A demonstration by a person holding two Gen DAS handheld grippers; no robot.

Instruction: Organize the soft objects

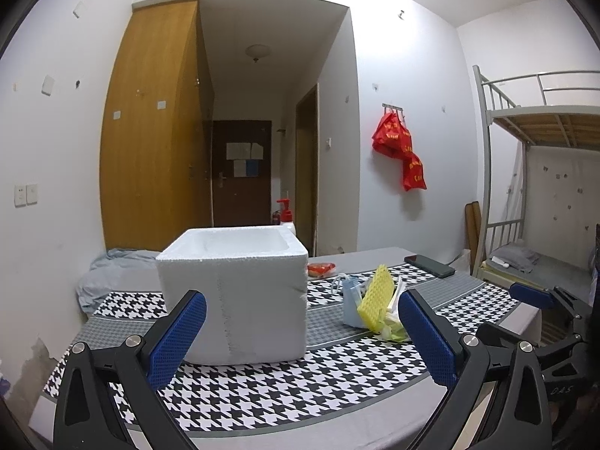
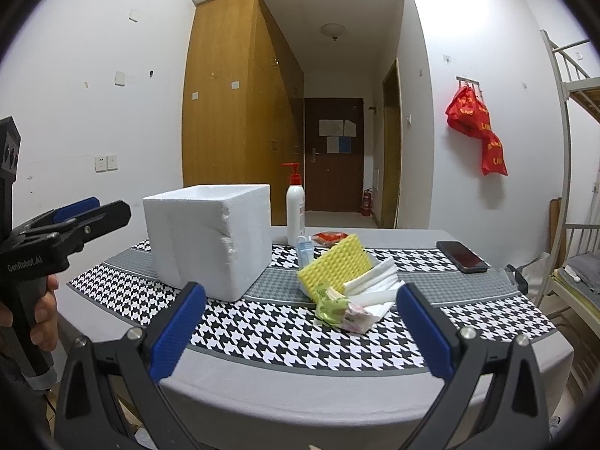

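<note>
Two open grippers, nothing picked up yet.

Left gripper (image 1: 300, 341) wide apart and empty, aimed at the white foam box (image 1: 240, 288) on the checked tablecloth (image 1: 262, 393). Right gripper (image 2: 300, 332) wide apart and empty too, aimed at the soft pile just beside the box: yellow sponge (image 2: 333, 262), folded white tissues (image 2: 375, 281), crinkly green packet (image 2: 330, 305), small blue mask (image 2: 304, 251). Nothing seen inside the box from here. Likely trouble: grabbing the sponge and dragging the loose tissues along, since all lean on each other. Squeezing too lightly and dropping a squishy thing off the near edge. Bumping the light box and sliding it away. Knocking the tall pump bottle (image 2: 295, 210) over behind the pile, or nudging the phone (image 2: 463, 257).
</note>
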